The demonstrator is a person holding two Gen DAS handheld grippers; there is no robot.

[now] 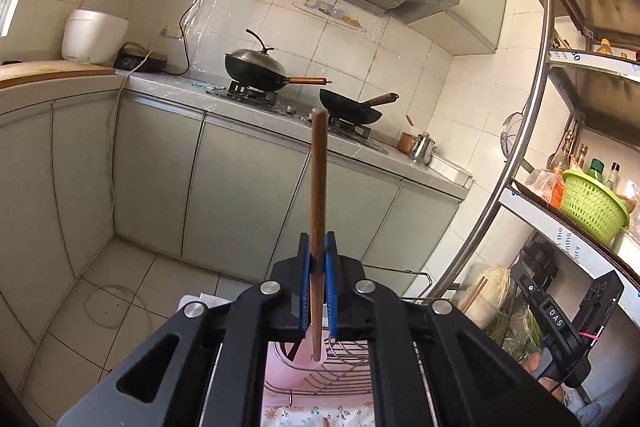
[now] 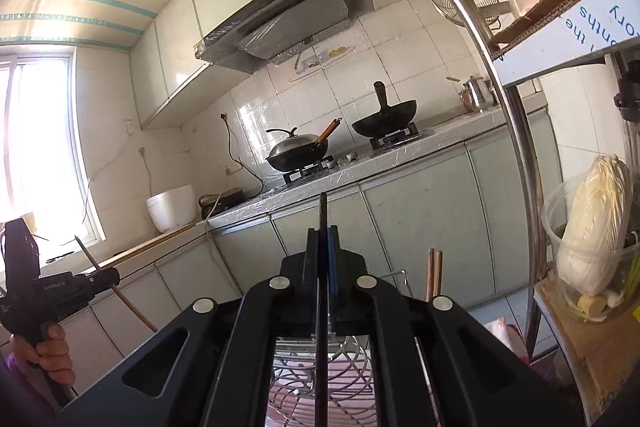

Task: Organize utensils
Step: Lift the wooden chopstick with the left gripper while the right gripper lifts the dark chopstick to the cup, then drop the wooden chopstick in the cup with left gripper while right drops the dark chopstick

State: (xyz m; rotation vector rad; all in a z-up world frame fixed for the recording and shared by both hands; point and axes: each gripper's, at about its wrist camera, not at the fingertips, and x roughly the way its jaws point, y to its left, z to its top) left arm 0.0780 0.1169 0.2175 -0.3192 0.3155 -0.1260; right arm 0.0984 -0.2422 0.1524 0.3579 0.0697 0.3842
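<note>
left gripper (image 1: 319, 255) clenched on brown wooden stick-shaped utensil handle (image 1: 319, 183), long axis upright | right gripper (image 2: 322, 247) clenched on thin dark flat utensil (image 2: 322, 223), also upright | silver wire rack (image 2: 320, 367) lies directly below both, right nearer by my judgement
</note>
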